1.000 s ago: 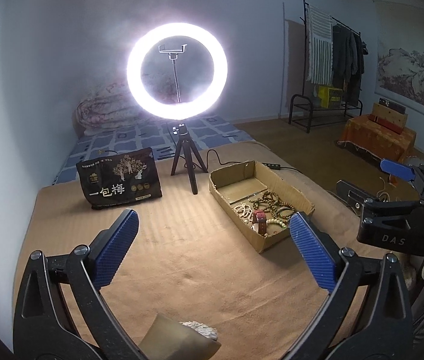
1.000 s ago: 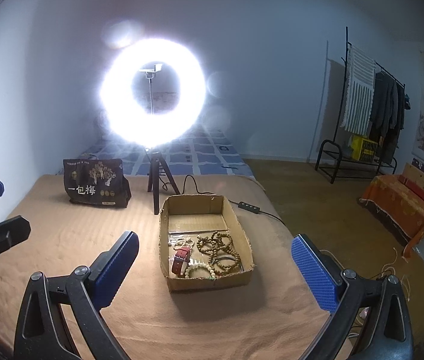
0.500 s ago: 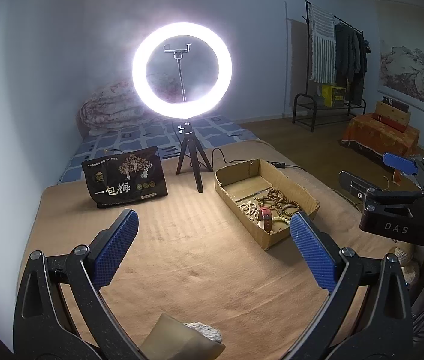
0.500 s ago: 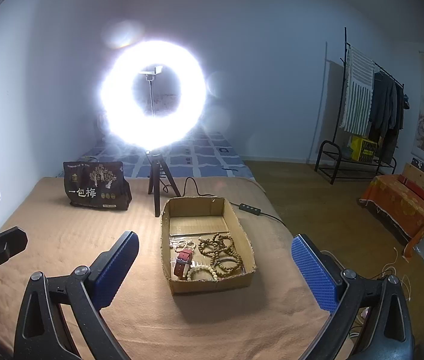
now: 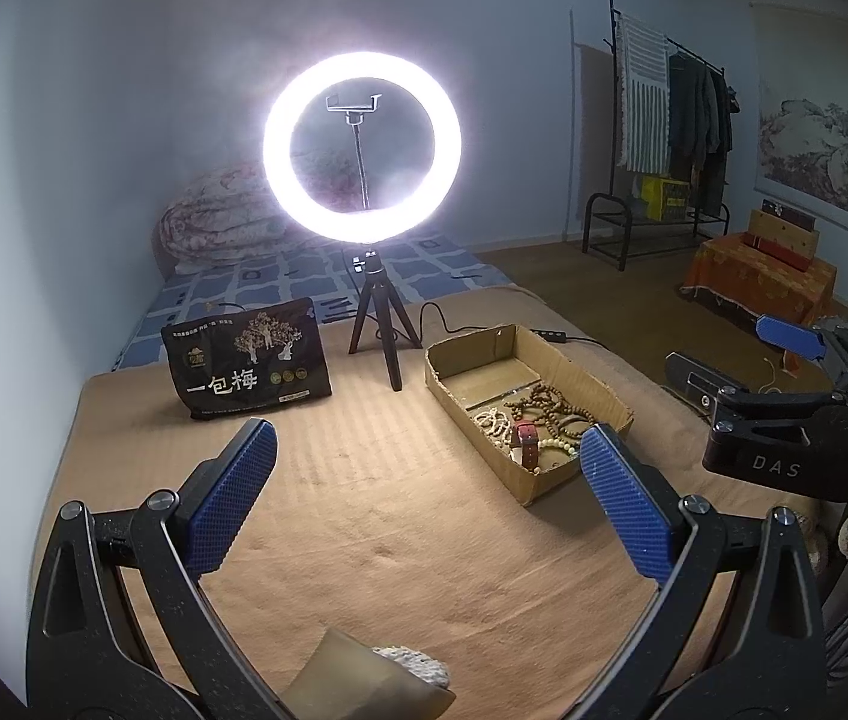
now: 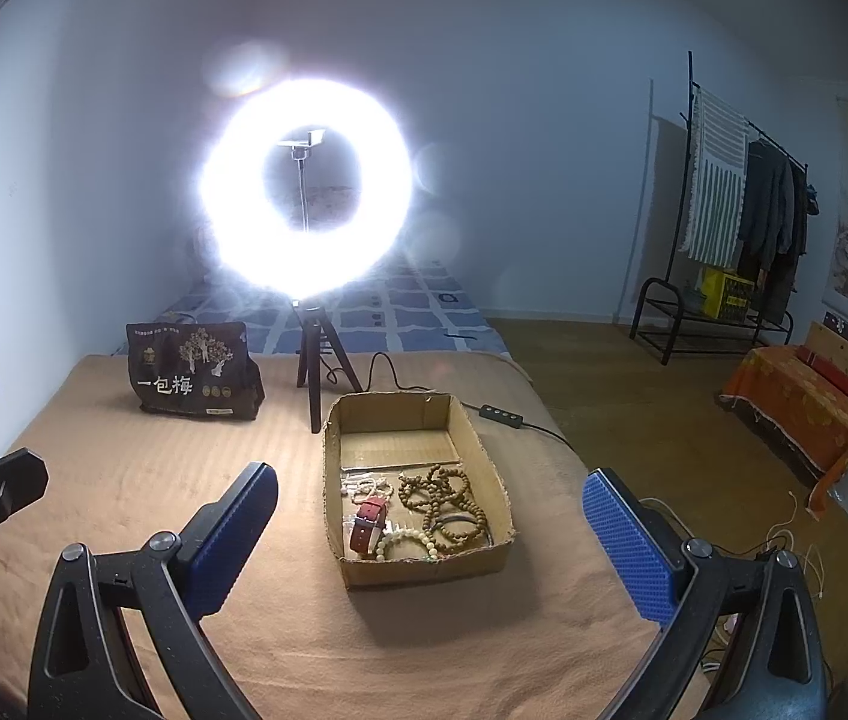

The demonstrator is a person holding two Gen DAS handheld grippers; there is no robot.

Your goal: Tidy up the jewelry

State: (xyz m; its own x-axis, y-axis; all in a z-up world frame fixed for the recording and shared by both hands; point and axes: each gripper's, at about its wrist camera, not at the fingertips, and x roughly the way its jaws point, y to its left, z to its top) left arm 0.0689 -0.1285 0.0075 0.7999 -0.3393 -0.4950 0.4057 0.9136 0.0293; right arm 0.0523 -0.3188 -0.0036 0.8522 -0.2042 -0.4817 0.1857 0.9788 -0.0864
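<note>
A shallow cardboard box (image 6: 487, 561) stands on the tan-covered table (image 6: 123, 480). It holds a red-strapped watch (image 6: 366, 522), brown bead bracelets (image 6: 445, 498) and white bead bracelets (image 6: 405, 540). The box also shows in the left wrist view (image 5: 601, 393), with the watch (image 5: 527, 441) inside. My right gripper (image 6: 430, 531) is open and empty, hovering in front of the box. My left gripper (image 5: 427, 492) is open and empty, left of the box. The right gripper also shows at the right of the left wrist view (image 5: 742, 378).
A lit ring light on a small tripod (image 6: 318, 384) stands behind the box, its cable and switch (image 6: 502, 414) trailing right. A black snack bag (image 6: 192, 372) stands at the back left. A tan pouch (image 5: 363, 678) lies at the near edge. A clothes rack (image 6: 724, 210) stands far right.
The left wrist view has drifted slightly, so the box and ring light sit a little further right. The right gripper has barely moved. Both stay open.
</note>
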